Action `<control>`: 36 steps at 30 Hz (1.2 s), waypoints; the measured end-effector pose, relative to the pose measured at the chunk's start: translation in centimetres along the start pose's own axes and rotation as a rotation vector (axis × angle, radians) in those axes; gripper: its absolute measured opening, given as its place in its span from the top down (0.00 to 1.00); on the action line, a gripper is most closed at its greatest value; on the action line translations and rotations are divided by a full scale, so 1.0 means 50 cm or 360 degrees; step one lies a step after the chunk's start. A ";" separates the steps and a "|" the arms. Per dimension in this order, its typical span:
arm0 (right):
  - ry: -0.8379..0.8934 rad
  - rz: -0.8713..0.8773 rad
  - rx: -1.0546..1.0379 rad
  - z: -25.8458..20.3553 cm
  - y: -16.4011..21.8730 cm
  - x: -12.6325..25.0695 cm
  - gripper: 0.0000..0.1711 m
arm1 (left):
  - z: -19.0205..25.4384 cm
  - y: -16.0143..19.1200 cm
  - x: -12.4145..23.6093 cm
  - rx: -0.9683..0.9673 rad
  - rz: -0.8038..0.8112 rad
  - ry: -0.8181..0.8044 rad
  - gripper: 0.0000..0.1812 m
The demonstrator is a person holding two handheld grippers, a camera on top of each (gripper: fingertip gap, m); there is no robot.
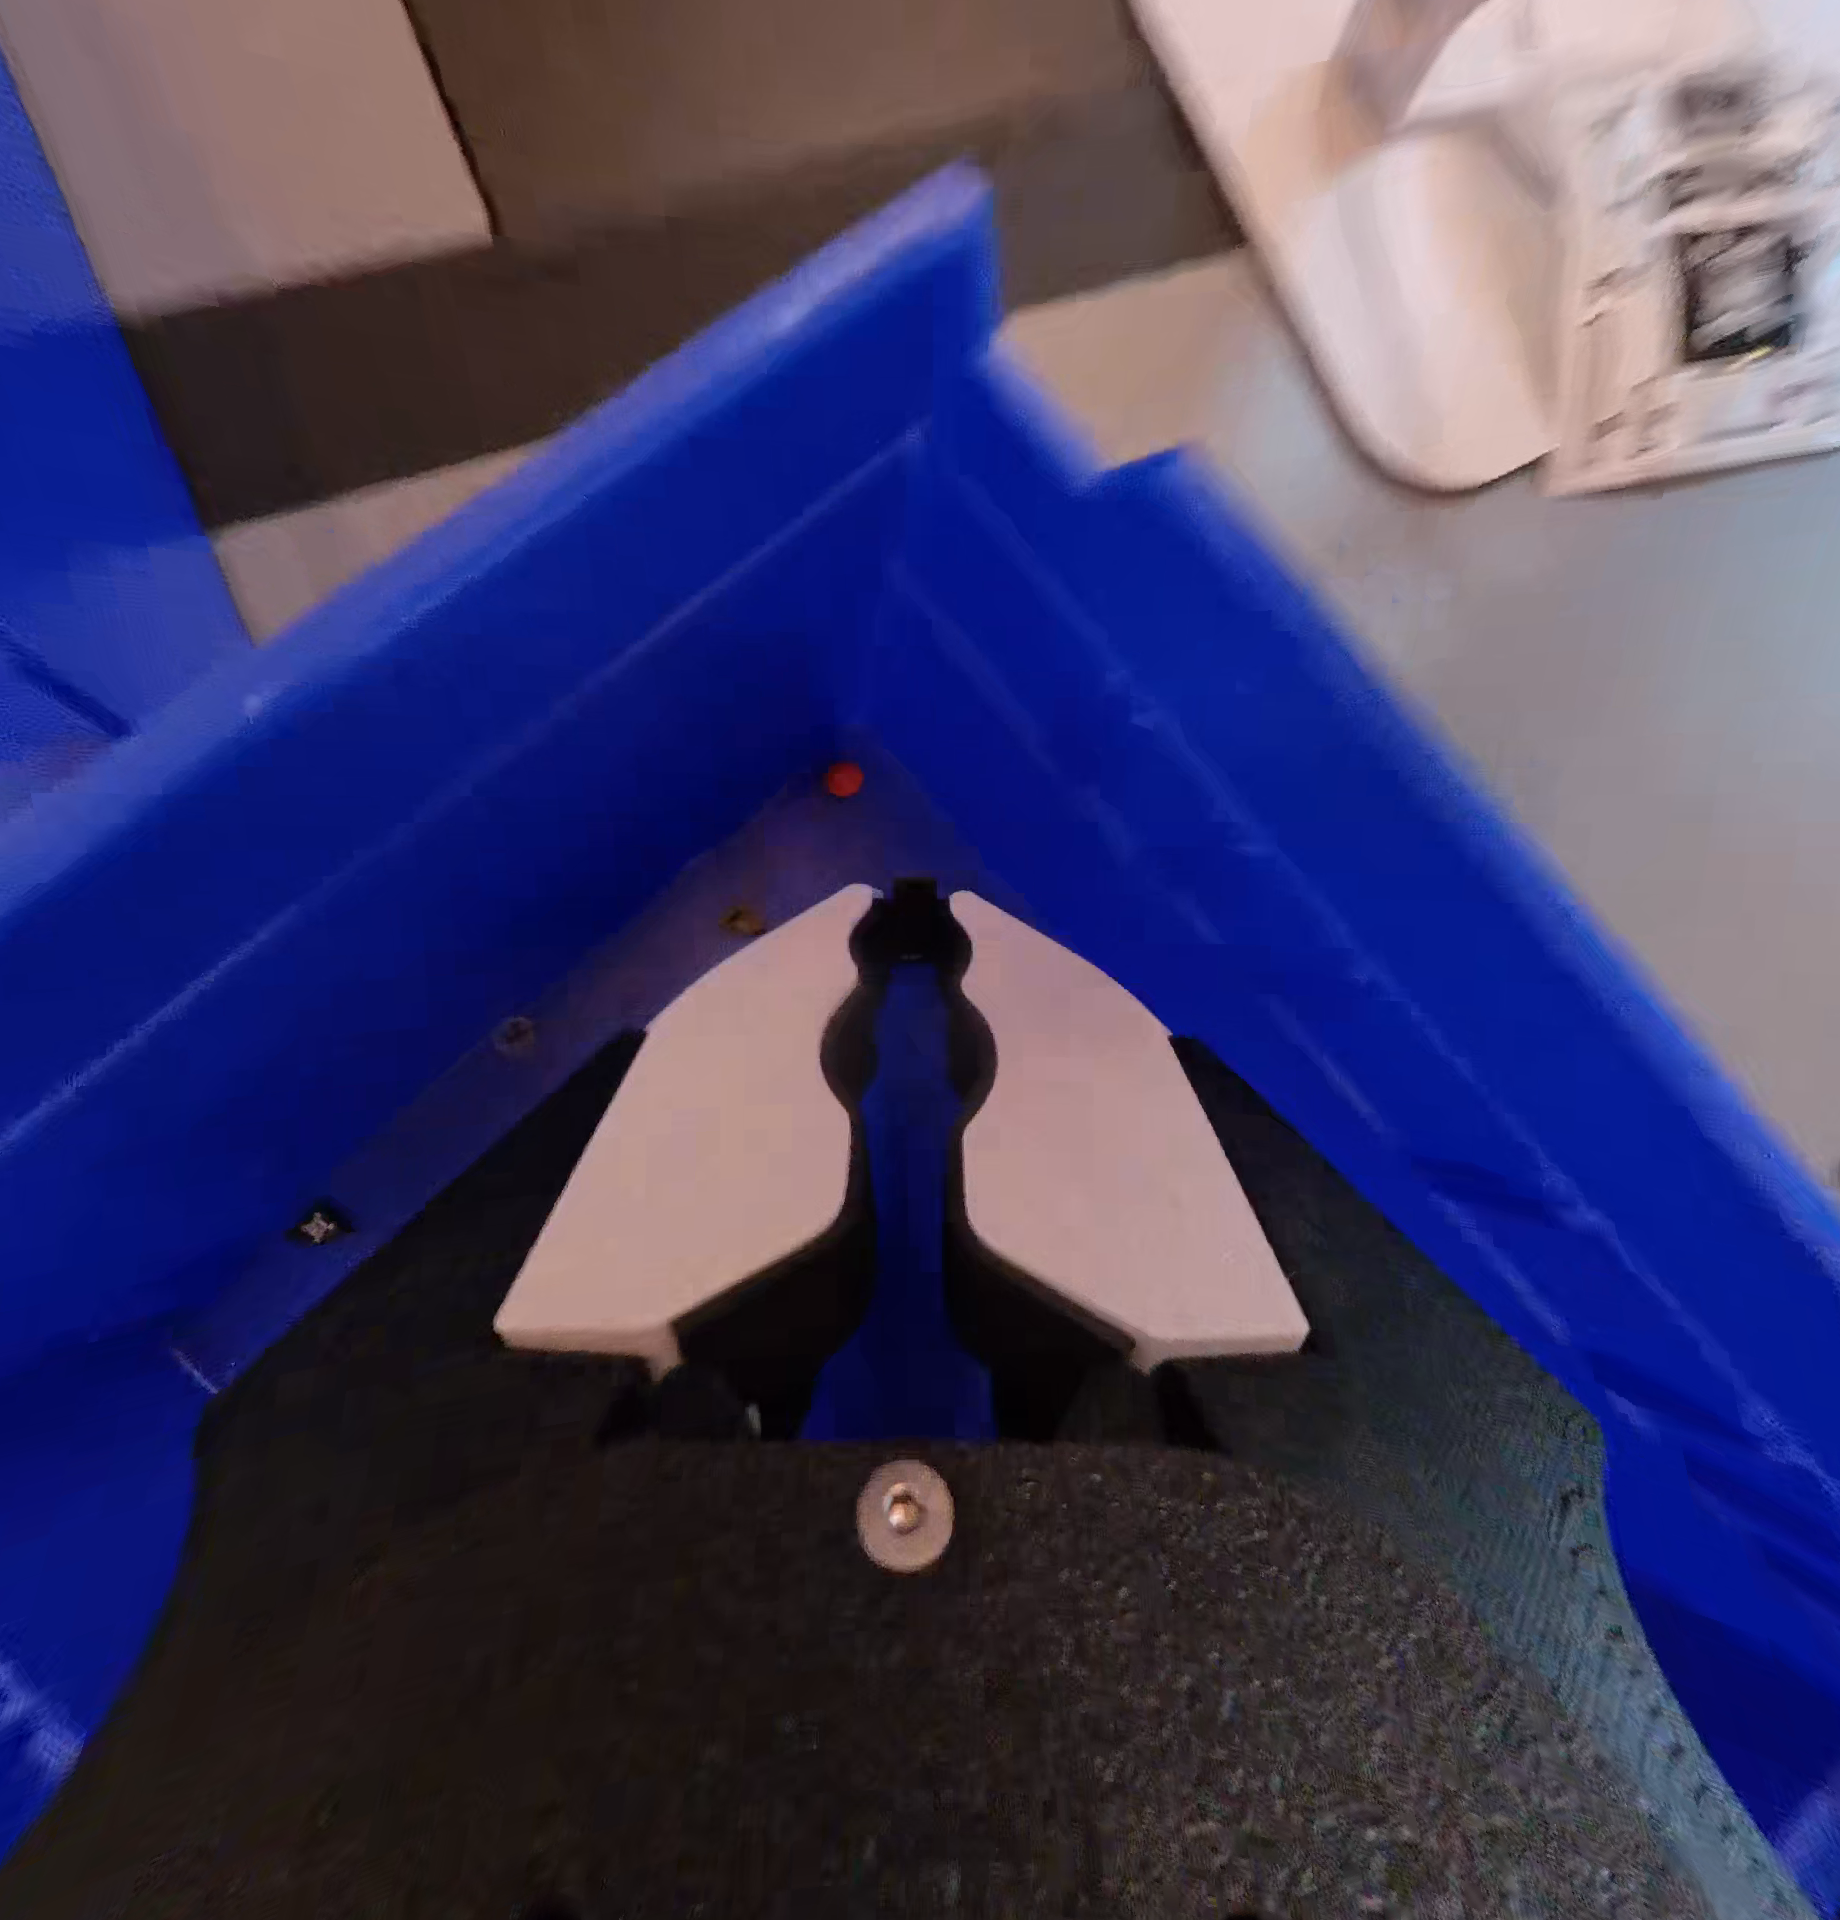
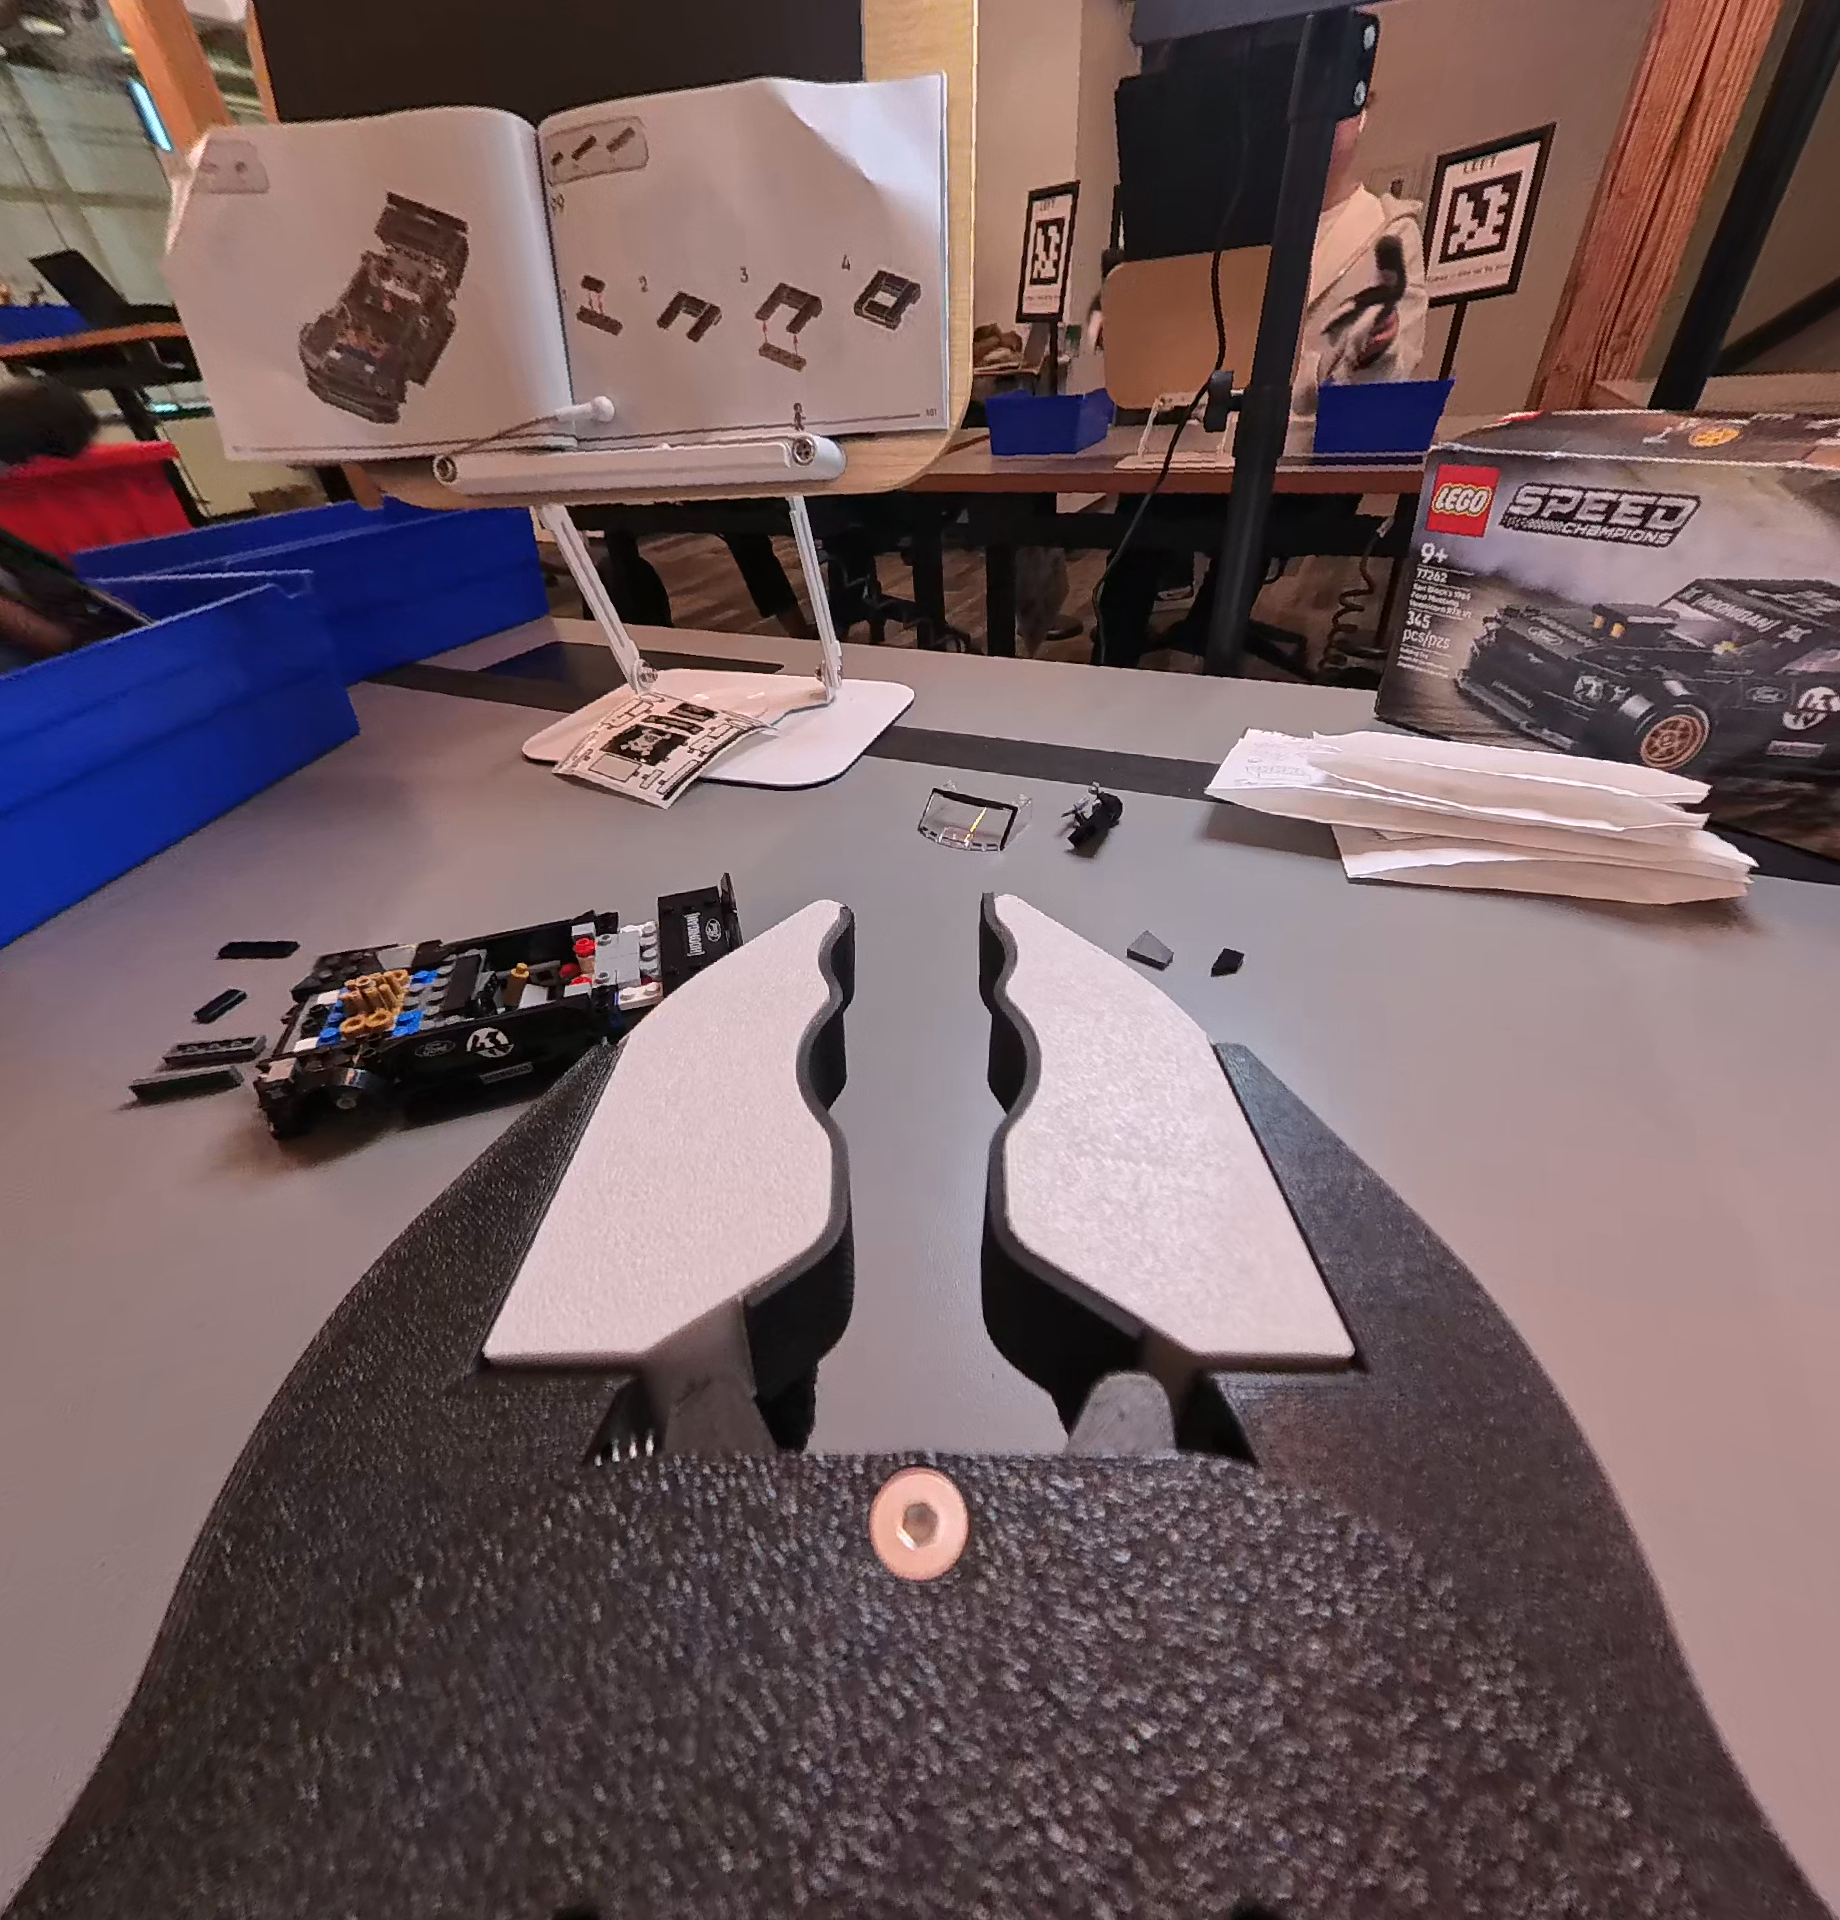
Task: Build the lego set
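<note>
In the left wrist view my left gripper (image 1: 913, 906) is down in a corner of a blue bin (image 1: 583, 644). Its tips are closed on a small black piece (image 1: 913, 896) that sticks out just past them. A small red round piece (image 1: 844, 778) lies in the corner beyond. In the right wrist view my right gripper (image 2: 916, 914) is open and empty, low over the grey table (image 2: 1415, 1143). The partly built black car (image 2: 448, 1008) sits to its left. A clear windscreen piece (image 2: 973, 821) and a small black assembly (image 2: 1092, 816) lie ahead.
Small black pieces (image 2: 1150, 949) lie right of my right gripper, and black plates (image 2: 215, 1049) lie left of the car. An instruction booklet (image 2: 583, 281) on a white stand, a sticker sheet (image 2: 656, 753), blue bins (image 2: 147, 717), paper bags (image 2: 1498, 821) and the set's box (image 2: 1664, 623) ring the work area. Left tips to right tips: about 60 centimetres. From my right tips it is roughly 25 centimetres to the small black assembly (image 2: 1092, 816); from my left, 55 centimetres.
</note>
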State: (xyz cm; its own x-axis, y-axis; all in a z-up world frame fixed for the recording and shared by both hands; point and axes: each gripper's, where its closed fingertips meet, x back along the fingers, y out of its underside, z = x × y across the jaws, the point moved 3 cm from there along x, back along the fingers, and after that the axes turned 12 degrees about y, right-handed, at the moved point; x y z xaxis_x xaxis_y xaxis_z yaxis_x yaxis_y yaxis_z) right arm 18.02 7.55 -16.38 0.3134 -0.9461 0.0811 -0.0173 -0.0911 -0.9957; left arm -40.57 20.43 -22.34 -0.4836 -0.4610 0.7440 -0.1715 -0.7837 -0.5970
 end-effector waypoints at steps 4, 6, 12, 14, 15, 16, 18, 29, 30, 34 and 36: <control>-0.0013 0.0010 0.0009 -0.003 -0.002 0.002 0.87 | 0.107 -0.062 0.106 -0.0259 0.0428 0.0187 0.95; -0.0016 0.0017 0.0029 -0.007 -0.003 0.002 0.87 | 0.175 -0.079 0.158 -0.0513 0.0594 0.0235 0.96; -0.0033 0.0034 0.0074 -0.017 -0.006 0.004 0.87 | 0.381 -0.049 0.238 -0.0916 0.0903 0.0683 0.96; -0.0041 0.0042 0.0076 -0.019 -0.008 0.006 0.87 | 0.451 -0.029 0.256 -0.0944 0.1009 0.0928 0.96; -0.0052 0.0047 0.0077 -0.021 -0.009 0.007 0.87 | 0.488 -0.020 0.263 -0.0917 0.1069 0.1078 0.96; -0.0074 0.0052 0.0084 -0.026 -0.011 0.008 0.87 | 0.525 -0.011 0.268 -0.0862 0.1125 0.1237 0.96; -0.0168 0.0056 0.0131 -0.048 -0.013 0.009 0.87 | 0.598 0.008 0.270 -0.0736 0.1224 0.1552 0.96; -0.1118 0.0205 0.0806 -0.340 -0.067 0.036 0.87 | 0.797 0.044 0.088 0.0399 0.1094 0.2662 0.96; -0.1156 0.0236 0.0829 -0.356 -0.075 0.036 0.87 | 0.802 0.046 0.077 0.0444 0.1074 0.2695 0.96; -0.1217 0.0349 0.0925 -0.398 -0.100 0.033 0.87 | 0.814 0.059 0.041 0.0551 0.0984 0.2713 0.96; -0.1248 0.0377 0.0943 -0.411 -0.102 0.032 0.87 | 0.813 0.065 0.029 0.0585 0.0956 0.2704 0.96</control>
State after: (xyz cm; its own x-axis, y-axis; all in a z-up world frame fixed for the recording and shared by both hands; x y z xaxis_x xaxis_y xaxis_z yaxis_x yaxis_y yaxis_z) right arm -0.92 0.13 -10.24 0.9023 -0.4293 0.0381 0.2474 0.4435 -0.8615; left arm -6.92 0.31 -11.02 -0.6840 0.0053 -0.7295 0.3929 -0.8399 -0.3745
